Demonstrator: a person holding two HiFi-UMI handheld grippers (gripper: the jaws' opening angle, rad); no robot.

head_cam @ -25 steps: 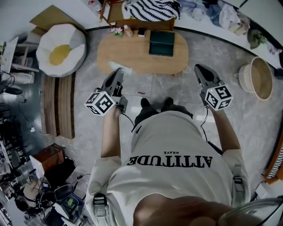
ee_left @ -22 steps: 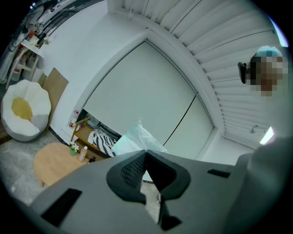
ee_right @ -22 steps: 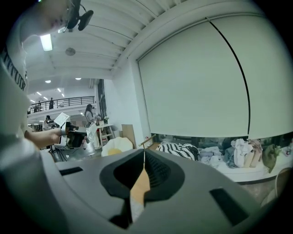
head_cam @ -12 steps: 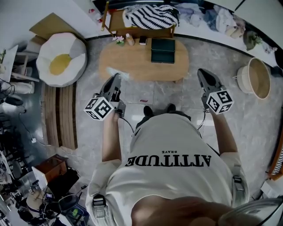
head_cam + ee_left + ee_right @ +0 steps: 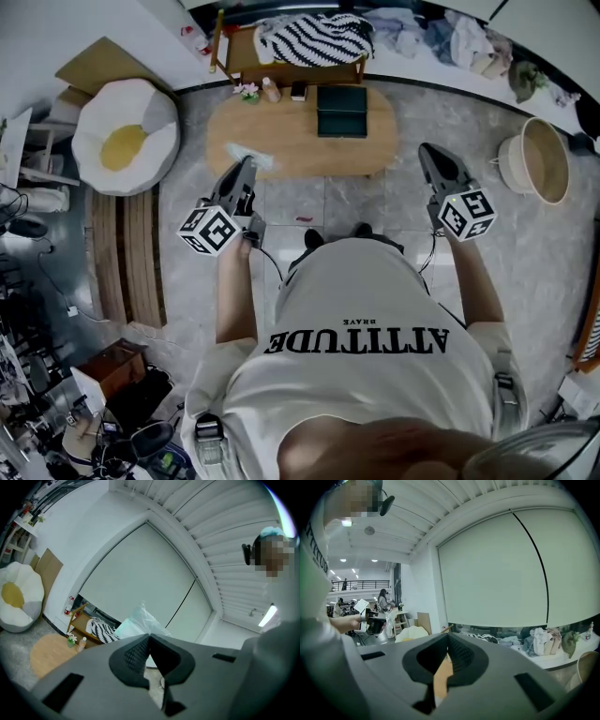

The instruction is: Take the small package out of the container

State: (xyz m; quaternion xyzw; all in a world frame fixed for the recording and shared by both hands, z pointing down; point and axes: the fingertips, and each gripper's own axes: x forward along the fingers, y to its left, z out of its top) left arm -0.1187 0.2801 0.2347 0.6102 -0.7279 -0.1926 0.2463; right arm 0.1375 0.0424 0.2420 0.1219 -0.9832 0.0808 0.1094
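Small package [image 5: 138, 620] already out of dark container [image 5: 342, 111], pinched in closed left gripper [image 5: 247, 163] over desk [image 5: 281, 136] edge. Right gripper [image 5: 427, 151] closed, empty. Remaining: likely set-down only.

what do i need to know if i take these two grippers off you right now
Left gripper: shut on the small package, a clear crinkly plastic pack sticking out past the jaw tips, held up in the air.
Right gripper: shut, nothing between the jaws, held up to the right of the body.
Container: dark green box on the oval wooden table, ahead of both grippers. I cannot tell whether it is open.
Done: the package is out of the container.
Left: probably only to set the package down. Keep the left jaws closed until then.
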